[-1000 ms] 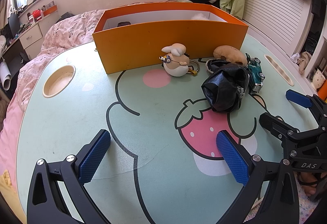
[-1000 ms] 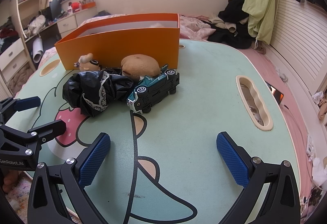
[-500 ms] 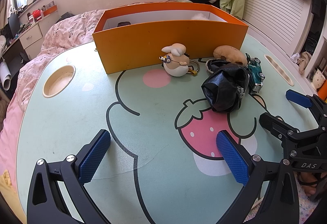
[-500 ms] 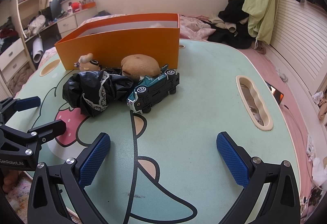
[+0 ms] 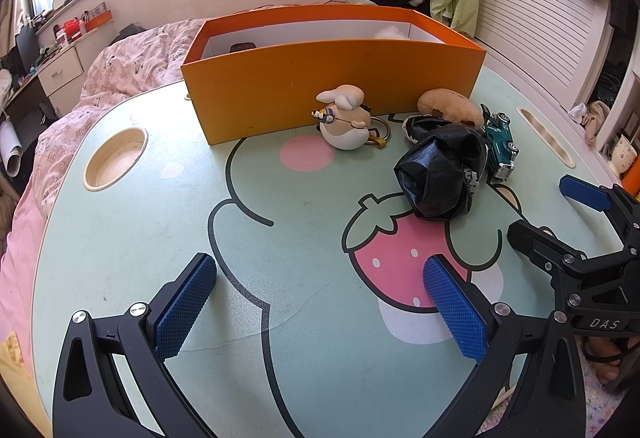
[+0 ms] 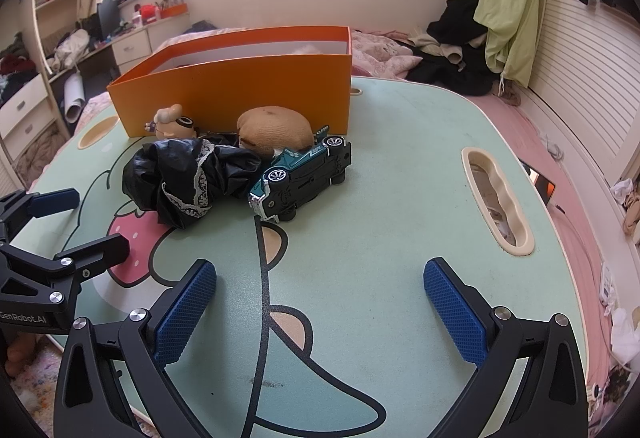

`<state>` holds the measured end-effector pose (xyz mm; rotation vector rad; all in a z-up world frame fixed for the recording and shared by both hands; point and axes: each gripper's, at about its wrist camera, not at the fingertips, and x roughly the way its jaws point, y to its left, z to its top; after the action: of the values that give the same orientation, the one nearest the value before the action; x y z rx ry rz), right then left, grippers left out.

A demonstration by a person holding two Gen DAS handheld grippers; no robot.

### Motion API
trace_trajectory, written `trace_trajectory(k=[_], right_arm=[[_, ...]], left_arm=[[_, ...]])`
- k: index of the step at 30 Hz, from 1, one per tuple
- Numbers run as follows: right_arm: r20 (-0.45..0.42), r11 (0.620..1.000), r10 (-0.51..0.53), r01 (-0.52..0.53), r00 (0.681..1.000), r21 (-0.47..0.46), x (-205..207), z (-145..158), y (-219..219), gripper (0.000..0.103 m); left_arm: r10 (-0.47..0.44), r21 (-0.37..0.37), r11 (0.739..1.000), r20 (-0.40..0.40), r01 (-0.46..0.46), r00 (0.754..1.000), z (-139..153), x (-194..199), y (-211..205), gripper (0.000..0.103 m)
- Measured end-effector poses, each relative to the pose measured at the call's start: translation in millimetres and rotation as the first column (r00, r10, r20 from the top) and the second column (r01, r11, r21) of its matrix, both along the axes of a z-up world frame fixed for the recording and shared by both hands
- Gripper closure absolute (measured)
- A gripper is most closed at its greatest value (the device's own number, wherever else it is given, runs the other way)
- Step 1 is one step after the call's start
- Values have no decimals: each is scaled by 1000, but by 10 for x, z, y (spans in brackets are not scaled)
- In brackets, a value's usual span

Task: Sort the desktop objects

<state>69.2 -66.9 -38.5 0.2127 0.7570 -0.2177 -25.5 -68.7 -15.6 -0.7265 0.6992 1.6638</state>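
Looking out from the left wrist, the left gripper hangs low over the table with its jaws spread wide and nothing between them, well short of the clutter, likely poised for a first pick; ahead sits one orange box, the probable sorting bin, open-topped against the far edge, and just before it four loose things: one duck-like figurine with a key ring, one brown plush, one black crumpled bag, one green toy car; the right gripper shows at the side, also empty; switching to the right wrist, its two blue pads gape over bare tabletop, the car tipped on its side against the bag and plush, the nearest target by the look of it
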Motion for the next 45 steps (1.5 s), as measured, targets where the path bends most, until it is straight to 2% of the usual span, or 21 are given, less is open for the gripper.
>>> trace_trajectory(k=[21, 26, 30, 36, 40, 43, 45], right_arm=[[4, 1000, -17, 17, 1000, -5, -2, -2, -1, 0], [16, 999, -49, 49, 999, -3, -30, 7, -28, 0], [61, 991, -131, 131, 989, 13, -162, 60, -165, 0], [123, 972, -235, 234, 964, 24, -296, 146, -291, 0], [138, 966, -260, 259, 956, 26, -329, 169, -304, 0], [131, 960, -280, 277, 951, 41, -336, 158, -343, 0], [130, 957, -291, 285, 948, 63, -350, 141, -381, 0]], left_arm=[[-3, 1, 1000, 0, 3, 1000, 1, -3, 1, 0], [-10, -3, 1000, -1, 10, 1000, 6, 2, 4, 0], [-43, 4, 999, -18, 43, 999, 59, 83, 15, 0], [-111, 82, 990, -37, 114, 993, 274, 238, 123, 0], [-177, 107, 979, -7, 177, 984, 373, 334, 359, 0], [-236, 105, 966, -16, 236, 972, 396, 474, 532, 1], [-259, 90, 962, -10, 258, 966, 371, 533, 613, 5]])
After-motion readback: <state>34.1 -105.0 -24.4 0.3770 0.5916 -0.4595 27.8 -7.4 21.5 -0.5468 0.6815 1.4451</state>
